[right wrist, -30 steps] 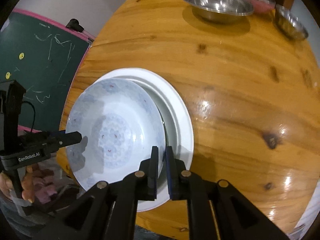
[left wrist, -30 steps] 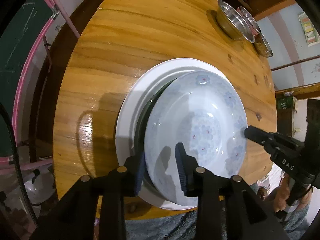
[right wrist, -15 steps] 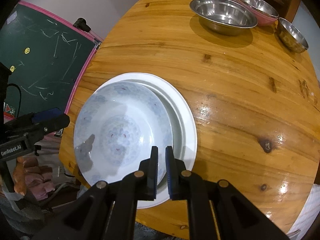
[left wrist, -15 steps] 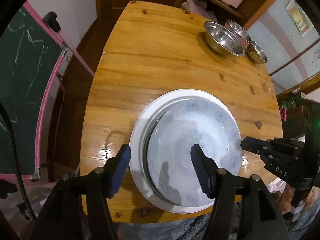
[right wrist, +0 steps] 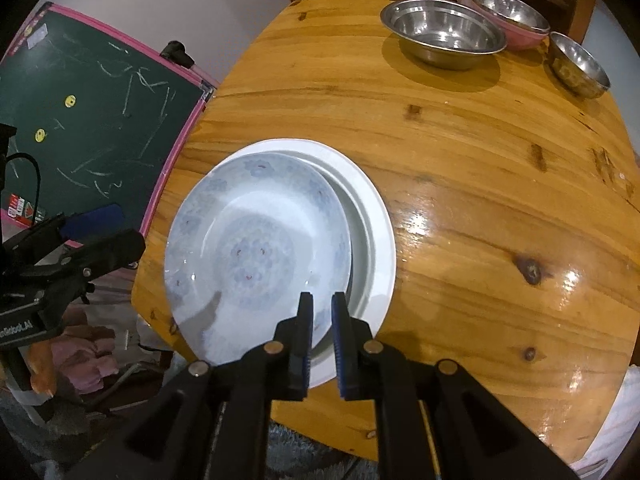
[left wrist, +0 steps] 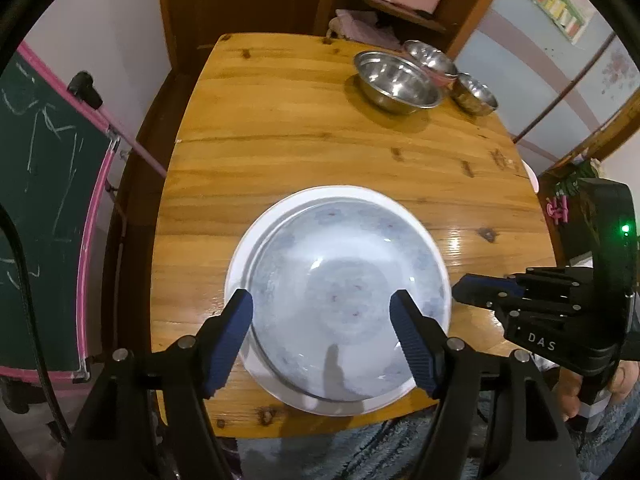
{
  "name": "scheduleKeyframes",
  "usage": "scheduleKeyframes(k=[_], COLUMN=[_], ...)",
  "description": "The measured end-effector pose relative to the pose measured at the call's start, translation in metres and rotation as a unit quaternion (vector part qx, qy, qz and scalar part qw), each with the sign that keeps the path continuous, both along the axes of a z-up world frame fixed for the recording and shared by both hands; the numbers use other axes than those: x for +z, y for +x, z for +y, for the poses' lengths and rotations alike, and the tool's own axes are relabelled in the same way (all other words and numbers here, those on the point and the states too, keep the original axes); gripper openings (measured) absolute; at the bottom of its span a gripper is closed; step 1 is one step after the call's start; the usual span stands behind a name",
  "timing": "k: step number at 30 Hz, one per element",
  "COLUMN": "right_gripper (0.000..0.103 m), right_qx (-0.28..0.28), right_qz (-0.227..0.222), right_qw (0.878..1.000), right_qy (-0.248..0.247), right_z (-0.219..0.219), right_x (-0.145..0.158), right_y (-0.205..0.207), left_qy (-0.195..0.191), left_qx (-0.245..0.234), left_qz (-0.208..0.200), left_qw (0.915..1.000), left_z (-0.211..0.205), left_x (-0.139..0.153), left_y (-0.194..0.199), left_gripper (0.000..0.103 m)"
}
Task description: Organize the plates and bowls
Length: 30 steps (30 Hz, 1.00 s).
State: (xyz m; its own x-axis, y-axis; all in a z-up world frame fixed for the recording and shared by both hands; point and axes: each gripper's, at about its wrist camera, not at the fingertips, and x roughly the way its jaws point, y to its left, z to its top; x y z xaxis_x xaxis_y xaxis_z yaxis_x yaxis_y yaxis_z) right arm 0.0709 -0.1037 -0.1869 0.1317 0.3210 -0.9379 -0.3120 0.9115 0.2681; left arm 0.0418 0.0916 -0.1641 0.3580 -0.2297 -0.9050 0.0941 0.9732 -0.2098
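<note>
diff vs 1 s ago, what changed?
The left tool let go of the patterned plate's near rim, its jaws are opening, and it lifted away above the stack. The plate now sits in the white plate. The right tool stays shut at the rim; the steel bowls are unmoved.

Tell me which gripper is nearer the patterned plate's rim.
Right. The right gripper, shut, sits at the patterned plate's near rim. The left gripper, jaws opening with nothing between them, is lifted above the plate.
</note>
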Motion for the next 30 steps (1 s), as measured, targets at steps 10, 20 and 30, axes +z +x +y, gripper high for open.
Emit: scheduleKeyframes(k=[10,20,30], right_gripper=[0.01,0.01,0.023], right_qx=[-0.006,-0.027,-0.062], right_qz=[-0.035,-0.112,-0.209], right_qw=[0.999,0.993,0.976], right_qy=[0.018,0.024,0.007], right_z=[-0.018,-0.053,-0.096], right_x=[0.032,0.097,0.176], right_y=[-0.011,-0.009,0.011], left_qy=[0.0,0.018,0.034], left_qx=[-0.01,-0.034,-0.057], left_qz=[-0.042,-0.094,-0.144], left_qw=[0.9991,0.9948,0.9874], left_z=[-0.018,-0.05,-0.083], left_x=[0.036,0.086,0.128], left_y=[-0.01,0.005,0.04], left_gripper=[0.07,0.083,0.083])
